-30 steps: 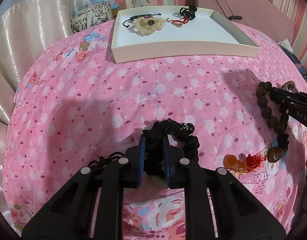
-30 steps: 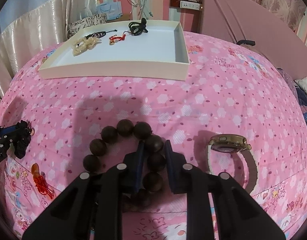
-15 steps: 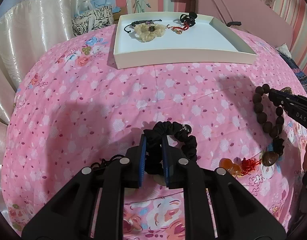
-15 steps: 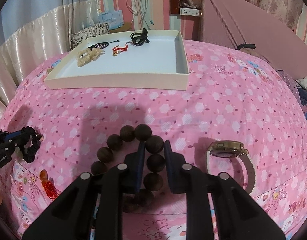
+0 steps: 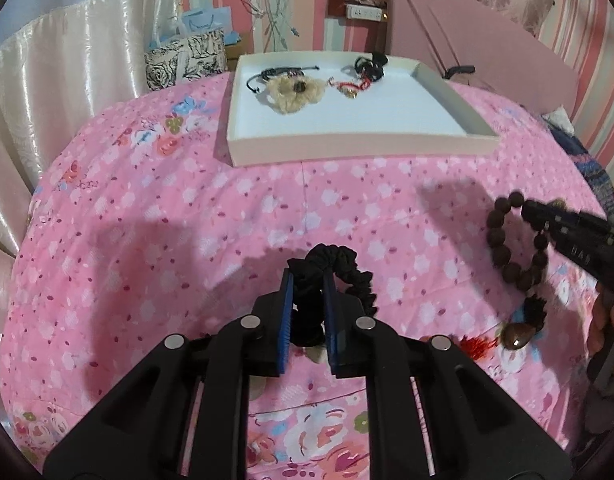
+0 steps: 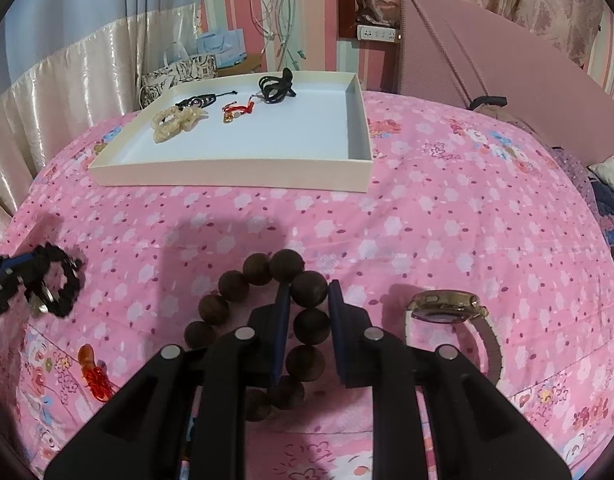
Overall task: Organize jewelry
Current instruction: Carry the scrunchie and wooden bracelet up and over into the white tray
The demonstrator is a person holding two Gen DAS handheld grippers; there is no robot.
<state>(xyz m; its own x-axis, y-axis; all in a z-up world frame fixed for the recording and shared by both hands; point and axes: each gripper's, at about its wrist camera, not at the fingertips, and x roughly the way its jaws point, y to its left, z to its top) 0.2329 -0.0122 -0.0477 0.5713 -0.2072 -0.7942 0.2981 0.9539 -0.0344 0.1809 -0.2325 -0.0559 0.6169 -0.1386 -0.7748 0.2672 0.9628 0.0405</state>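
Both pieces are gripped and lifted, so the carry to the tray (image 5: 355, 146) seems the step in hand. At lower centre of the left view, the left tool (image 5: 308, 280) is clamped on a black scrunchie (image 5: 347, 268) above the bed (image 5: 147, 240). At lower centre of the right view, the right tool (image 6: 305, 296) pinches a bead bracelet (image 6: 263, 276). A watch (image 6: 447, 308) lies lower right. Next, each piece probably needs carrying over the near rim to bare floor at upper centre.

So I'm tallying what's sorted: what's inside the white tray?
In the white tray: a cream scrunchie, a black cord bracelet, a red charm and black cords. Nothing shows beneath them.
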